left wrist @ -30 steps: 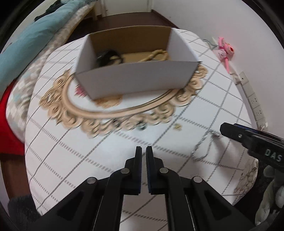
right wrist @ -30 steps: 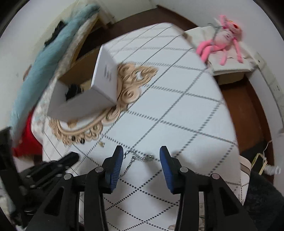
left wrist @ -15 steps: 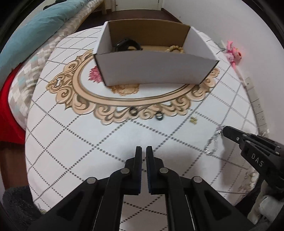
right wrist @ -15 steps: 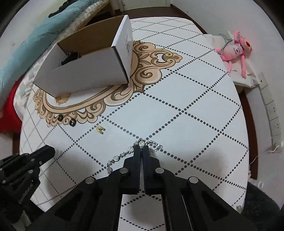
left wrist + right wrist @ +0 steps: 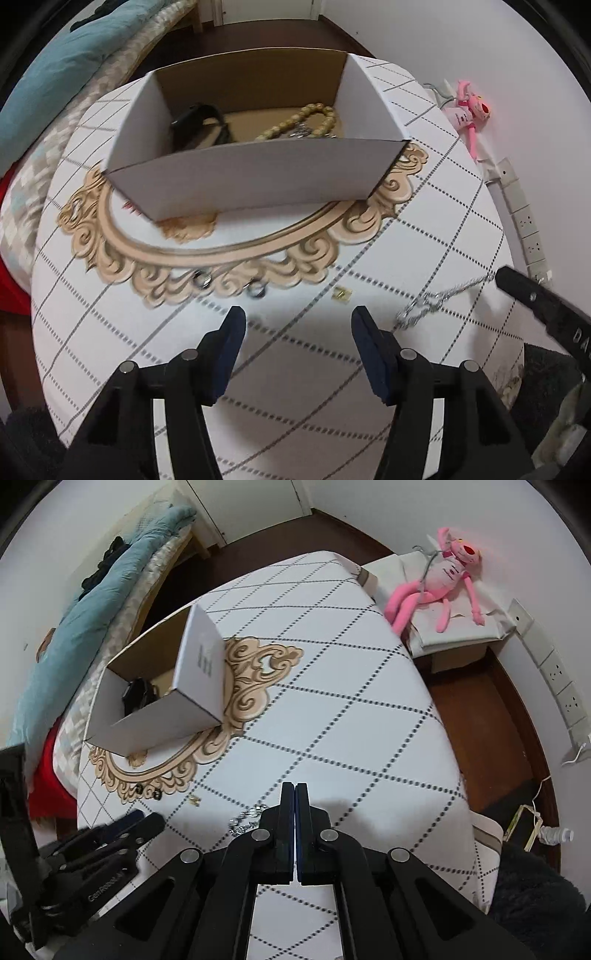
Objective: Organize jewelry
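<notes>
A white cardboard box point(image 5: 258, 177) stands on the patterned table and holds a black band point(image 5: 199, 122) and a beaded bracelet point(image 5: 310, 118). Two dark rings point(image 5: 201, 278) point(image 5: 256, 291) and a small gold earring point(image 5: 341, 293) lie on the cloth in front of it. My left gripper point(image 5: 295, 325) is open and empty just short of the rings. My right gripper point(image 5: 295, 790) is shut on a silver chain point(image 5: 432, 299), which hangs from its tip and trails onto the table. The chain also shows in the right wrist view point(image 5: 247, 818). The box point(image 5: 162, 698) is far left there.
A pink plush toy point(image 5: 439, 579) lies on a low white stand right of the table. A bed with a teal blanket point(image 5: 92, 616) runs along the left. Wall sockets point(image 5: 524, 225) line the right wall. The table edge drops off at right.
My left gripper has opened from shut and moved closer to the rings. My right gripper closed on the silver chain and has lifted one end off the table.
</notes>
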A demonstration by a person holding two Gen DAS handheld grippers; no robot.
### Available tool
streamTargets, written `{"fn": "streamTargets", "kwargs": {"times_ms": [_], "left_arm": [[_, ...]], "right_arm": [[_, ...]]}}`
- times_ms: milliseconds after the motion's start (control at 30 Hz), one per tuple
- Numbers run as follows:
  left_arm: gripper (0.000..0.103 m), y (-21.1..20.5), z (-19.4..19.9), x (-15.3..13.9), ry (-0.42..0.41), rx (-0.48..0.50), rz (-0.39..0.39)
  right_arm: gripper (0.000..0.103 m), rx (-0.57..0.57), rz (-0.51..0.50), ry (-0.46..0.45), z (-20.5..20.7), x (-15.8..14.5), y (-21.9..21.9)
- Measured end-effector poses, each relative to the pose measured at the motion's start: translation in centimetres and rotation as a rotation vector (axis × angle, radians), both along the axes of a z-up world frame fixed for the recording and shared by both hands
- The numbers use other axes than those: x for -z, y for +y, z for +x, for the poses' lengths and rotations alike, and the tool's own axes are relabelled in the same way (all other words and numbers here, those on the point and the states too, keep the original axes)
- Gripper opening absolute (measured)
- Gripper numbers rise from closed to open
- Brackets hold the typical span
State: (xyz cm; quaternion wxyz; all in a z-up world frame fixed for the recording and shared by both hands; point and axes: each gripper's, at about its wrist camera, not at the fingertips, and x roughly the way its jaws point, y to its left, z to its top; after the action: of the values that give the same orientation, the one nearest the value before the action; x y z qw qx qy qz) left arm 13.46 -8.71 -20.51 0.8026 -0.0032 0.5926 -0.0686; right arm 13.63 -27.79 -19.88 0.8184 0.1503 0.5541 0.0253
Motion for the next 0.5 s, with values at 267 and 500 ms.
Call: {"fn": "streamTargets", "kwargs": {"times_ms": [267,500], "left_arm": [[0.056,-2.2,0.9,1.6,-0.020,0.055,0.066],[0.009,-3.3,1.0,1.5,-0.071,0.126,0.091]], "right_arm": [[0.000,0.026,0.015,0.022,-0.3,1.2,-1.0],[0.000,0.034,0.016,0.030,-0.1,1.5,-1.5]]}}
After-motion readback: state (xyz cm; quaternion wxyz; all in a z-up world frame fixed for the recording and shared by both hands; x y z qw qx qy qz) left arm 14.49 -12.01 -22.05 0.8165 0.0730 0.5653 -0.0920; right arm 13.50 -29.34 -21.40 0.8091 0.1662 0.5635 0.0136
